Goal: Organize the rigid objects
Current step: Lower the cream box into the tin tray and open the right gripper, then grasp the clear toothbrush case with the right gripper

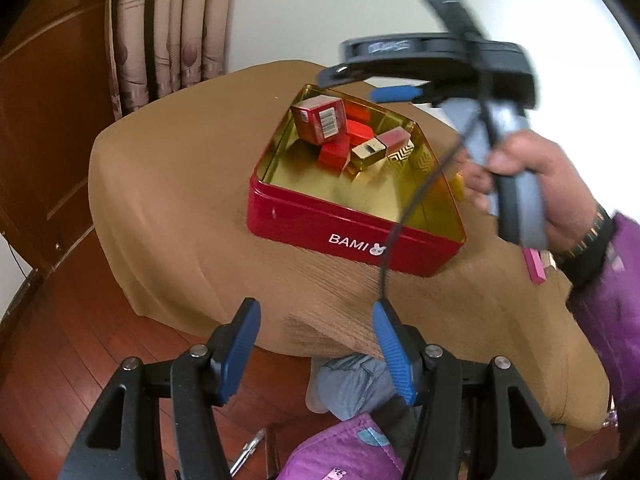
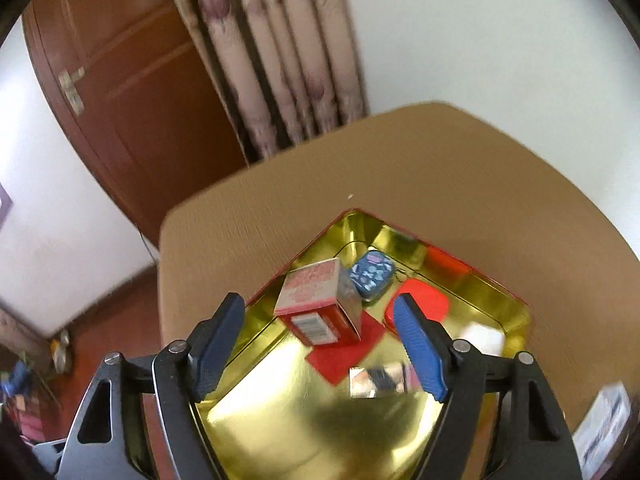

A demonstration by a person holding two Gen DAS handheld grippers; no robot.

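A red BAMI tin (image 1: pixel 320 228) with a gold inside sits on the tan-covered table (image 1: pixel 168 184). Several small boxes lie in its far corner: a red barcode box (image 1: pixel 320 120), a small red box (image 1: pixel 334 156) and a gold box (image 1: pixel 370 152). My left gripper (image 1: pixel 316 354) is open and empty, low over the table's near edge. My right gripper (image 2: pixel 320 344) is open and empty above the tin (image 2: pixel 516 312), over the red barcode box (image 2: pixel 316 308). A blue patterned piece (image 2: pixel 372 276) and a red rounded piece (image 2: pixel 432 304) lie behind it. The right gripper also shows in the left wrist view (image 1: pixel 394 94).
A pink flat item (image 1: pixel 536 266) lies on the table right of the tin. A white packet (image 2: pixel 604 420) sits at the table's right edge. Curtains (image 2: pixel 280 60) and a wooden door (image 2: pixel 132 92) stand behind. Wooden floor (image 1: pixel 72 344) lies left of the table.
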